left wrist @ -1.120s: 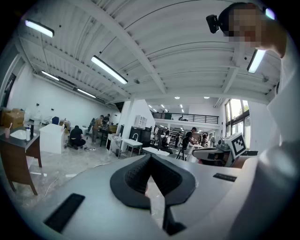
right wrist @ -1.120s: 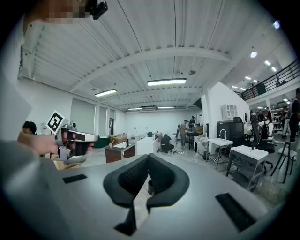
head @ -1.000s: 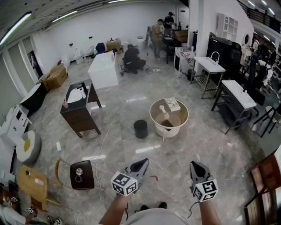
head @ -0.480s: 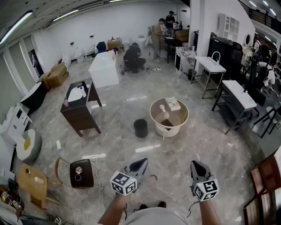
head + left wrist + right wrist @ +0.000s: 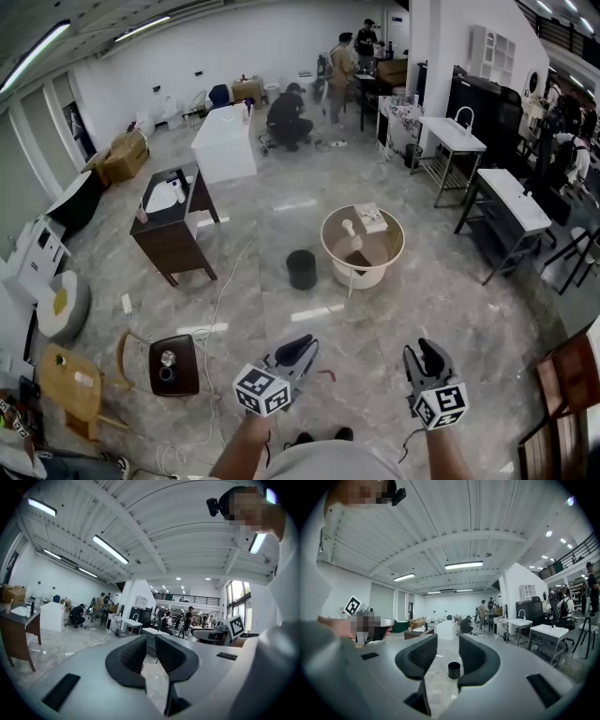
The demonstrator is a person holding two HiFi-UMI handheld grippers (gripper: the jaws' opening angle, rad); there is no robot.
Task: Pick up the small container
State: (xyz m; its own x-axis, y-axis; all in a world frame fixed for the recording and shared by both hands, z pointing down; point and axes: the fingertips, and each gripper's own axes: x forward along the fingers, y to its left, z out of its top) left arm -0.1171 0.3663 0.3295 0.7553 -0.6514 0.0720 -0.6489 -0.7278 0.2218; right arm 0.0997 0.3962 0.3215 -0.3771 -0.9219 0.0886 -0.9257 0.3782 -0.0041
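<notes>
The small container (image 5: 301, 270), a black cylinder, stands on the grey marble floor well ahead of both grippers. In the right gripper view the container (image 5: 453, 670) shows far off through the gap between the jaws. My left gripper (image 5: 302, 345) is held level at the lower middle of the head view, and its jaws have just been opening to a narrow gap with nothing between them (image 5: 151, 653). Beside it, my right gripper (image 5: 424, 354) is also level; its jaws have just been opening wider and hold nothing (image 5: 447, 657).
A round white tub (image 5: 363, 246) with items in it stands right of the container. A dark wooden cabinet (image 5: 173, 234) is at the left, with a small dark stool (image 5: 174, 364) and a wooden chair (image 5: 70, 389) nearer. White tables (image 5: 511, 202) line the right. People (image 5: 287, 117) work at the back.
Both grippers' jaws have parted from shut, the right more than the left. The hands have stayed where they were.
</notes>
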